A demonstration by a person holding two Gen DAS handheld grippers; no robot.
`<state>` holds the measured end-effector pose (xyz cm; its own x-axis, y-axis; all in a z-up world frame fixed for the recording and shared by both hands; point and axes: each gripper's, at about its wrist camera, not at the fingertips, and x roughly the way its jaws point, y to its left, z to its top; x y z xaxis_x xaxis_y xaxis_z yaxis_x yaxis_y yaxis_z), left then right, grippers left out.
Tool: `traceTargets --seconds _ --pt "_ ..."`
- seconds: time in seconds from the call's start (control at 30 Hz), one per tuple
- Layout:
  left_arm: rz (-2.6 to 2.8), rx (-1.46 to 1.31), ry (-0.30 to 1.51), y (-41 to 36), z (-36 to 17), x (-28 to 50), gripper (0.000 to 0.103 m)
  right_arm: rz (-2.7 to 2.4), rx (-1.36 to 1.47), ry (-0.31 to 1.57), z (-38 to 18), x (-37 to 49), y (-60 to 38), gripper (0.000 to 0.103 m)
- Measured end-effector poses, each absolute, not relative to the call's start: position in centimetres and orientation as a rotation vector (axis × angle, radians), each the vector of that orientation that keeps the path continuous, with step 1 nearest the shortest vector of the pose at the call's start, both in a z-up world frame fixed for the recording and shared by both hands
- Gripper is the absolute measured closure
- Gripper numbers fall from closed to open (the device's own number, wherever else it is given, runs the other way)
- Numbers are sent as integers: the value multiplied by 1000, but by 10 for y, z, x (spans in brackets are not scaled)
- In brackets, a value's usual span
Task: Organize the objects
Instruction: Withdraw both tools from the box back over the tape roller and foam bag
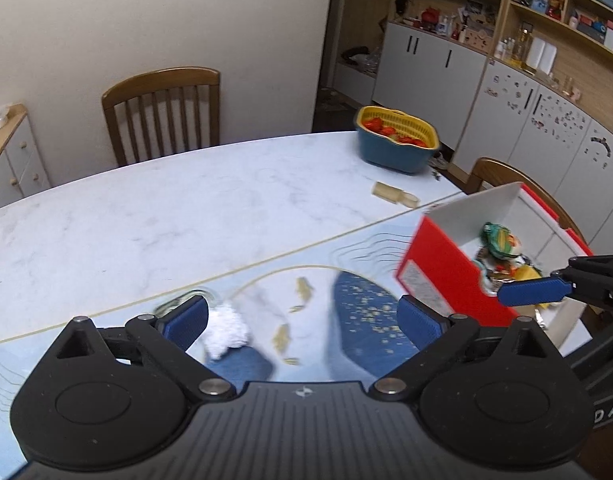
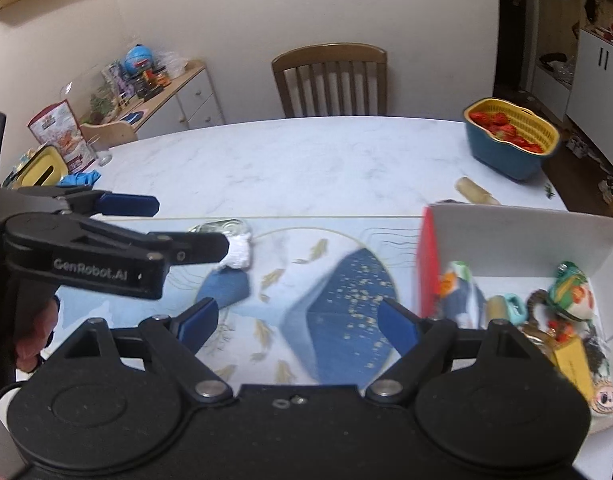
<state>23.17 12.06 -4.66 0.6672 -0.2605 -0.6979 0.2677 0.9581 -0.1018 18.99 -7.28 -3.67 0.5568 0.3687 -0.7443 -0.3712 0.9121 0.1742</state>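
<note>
The left gripper (image 2: pixel 226 226) reads "GenRobot.AI" on its side in the right wrist view only. Its jaws are spread, with a white fluffy item (image 1: pixel 226 330) just beside the left pad on the blue mat (image 2: pixel 338 292). At three o'clock, the red box (image 2: pixel 522 244) holds trinkets. The right gripper (image 2: pixel 298 322) gapes wide, empty. A strawberry basket (image 1: pixel 398 140) sits at one o'clock.

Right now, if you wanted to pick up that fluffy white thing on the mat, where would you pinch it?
Probably across the middle of the white fluffy item, coming down from above with the left gripper, whose fingers already stand wide open beside it. It lies flat on the patterned mat as a soft, rounded lump with no handle, so squeezing its narrower sides looks most secure.
</note>
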Motion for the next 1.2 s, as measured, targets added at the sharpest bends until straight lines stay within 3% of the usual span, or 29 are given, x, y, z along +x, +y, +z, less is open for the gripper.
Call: traceTargets --seconds 0.6,1.03,1.2 --pt "-182 30 826 220 -102 268 2 502 10 883 -66 230 2 4" --pt "-240 75 852 238 -155 299 2 496 -2 925 -106 279 34 4" --pt "-266 77 857 240 -163 308 2 544 -80 965 -123 288 45 10"
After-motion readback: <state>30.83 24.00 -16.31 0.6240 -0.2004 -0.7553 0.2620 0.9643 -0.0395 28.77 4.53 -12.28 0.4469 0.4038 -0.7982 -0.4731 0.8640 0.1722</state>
